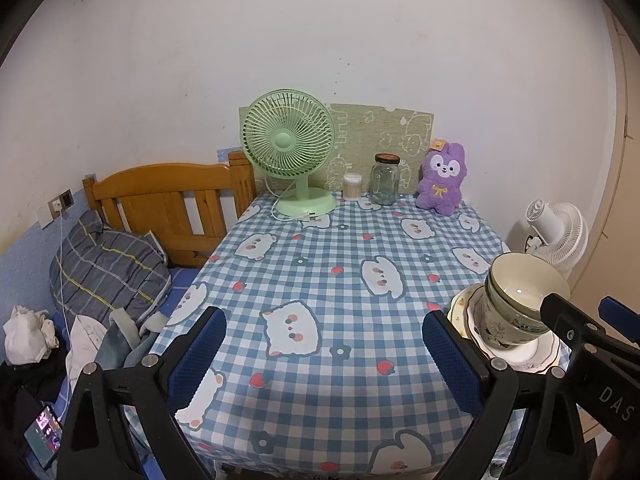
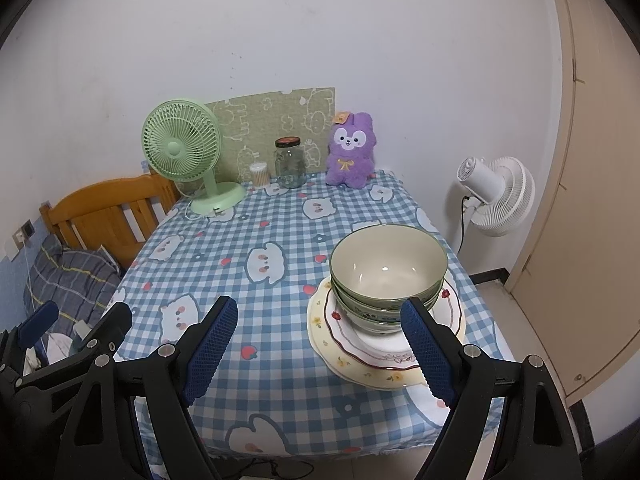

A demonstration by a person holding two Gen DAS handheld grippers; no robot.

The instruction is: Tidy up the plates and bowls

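Left gripper (image 1: 324, 356): jaws spread wide, nothing between the blue pads, angled downward, near edge of the scene.
Right gripper (image 2: 320, 354): jaws spread wide, pads clear of everything, angled downward, just right of the left one.

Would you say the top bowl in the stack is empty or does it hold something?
Empty. The top bowl shows a bare cream inside down to its bottom, with only a glint of light, and it sits upright in the bowls below on the plates.
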